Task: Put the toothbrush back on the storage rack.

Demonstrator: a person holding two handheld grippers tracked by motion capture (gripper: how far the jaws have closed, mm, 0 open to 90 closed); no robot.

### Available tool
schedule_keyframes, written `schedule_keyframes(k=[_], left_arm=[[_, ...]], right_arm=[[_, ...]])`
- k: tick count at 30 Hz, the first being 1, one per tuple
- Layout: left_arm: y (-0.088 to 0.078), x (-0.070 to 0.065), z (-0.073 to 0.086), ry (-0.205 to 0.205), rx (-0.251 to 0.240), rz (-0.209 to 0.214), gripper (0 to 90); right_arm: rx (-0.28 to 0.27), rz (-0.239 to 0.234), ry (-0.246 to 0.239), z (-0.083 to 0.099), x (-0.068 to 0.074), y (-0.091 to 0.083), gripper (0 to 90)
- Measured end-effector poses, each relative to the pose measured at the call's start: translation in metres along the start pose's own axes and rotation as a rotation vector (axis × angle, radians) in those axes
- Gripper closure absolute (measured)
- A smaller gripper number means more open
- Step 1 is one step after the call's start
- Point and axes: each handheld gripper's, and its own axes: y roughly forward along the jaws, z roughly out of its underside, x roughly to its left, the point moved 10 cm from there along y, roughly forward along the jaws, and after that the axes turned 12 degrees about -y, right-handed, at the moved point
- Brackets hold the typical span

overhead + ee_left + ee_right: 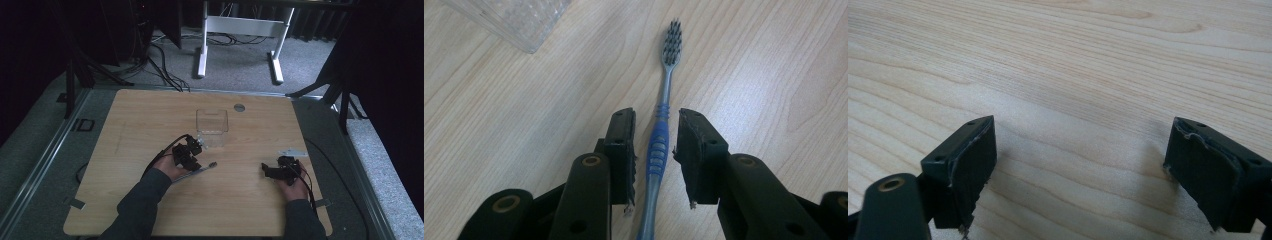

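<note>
Toothbrush (659, 150) lies flat mid-table (150, 210), far from every edge, between the left gripper's (656, 135) spread pads, untouched; clear plastic box (212, 122) stands just beyond. Right gripper (1078, 150) gapes wide over bare wood.

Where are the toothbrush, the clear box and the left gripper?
toothbrush (658, 150): left gripper view, on its blue handle grip.
clear box (212, 121): high view, on its front wall.
left gripper (655, 145): left gripper view, midway between its fingertips.
</note>
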Motion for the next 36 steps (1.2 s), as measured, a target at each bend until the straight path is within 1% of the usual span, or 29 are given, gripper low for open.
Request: schedule_keyframes(k=[4, 11, 15, 18, 22, 36], left_arm=[[0.001, 0.000, 0.001, 0.006, 0.013, 0.000, 69.3], [0.004, 0.000, 0.002, 0.010, 0.034, -0.013, 69.5], [0.005, -0.001, 0.002, 0.015, 0.037, -0.016, 70.7], [0.006, -0.001, 0.003, 0.025, 0.053, -0.024, 71.5], [0.007, -0.002, 0.004, 0.033, 0.065, -0.023, 72.3], [0.016, -0.003, 0.011, 0.062, 0.131, -0.054, 74.4]], right_arm=[[0.000, 0.000, 0.000, 0.000, 0.000, 0.000, 12.7], [0.000, 0.000, 0.000, 0.000, 0.000, 0.000, 12.7], [0.000, 0.000, 0.000, 0.000, 0.000, 0.000, 12.7], [0.000, 0.000, 0.000, 0.000, 0.000, 0.000, 12.7], [0.000, 0.000, 0.000, 0.000, 0.000, 0.000, 12.7], [0.000, 0.000, 0.000, 0.000, 0.000, 0.000, 12.7]])
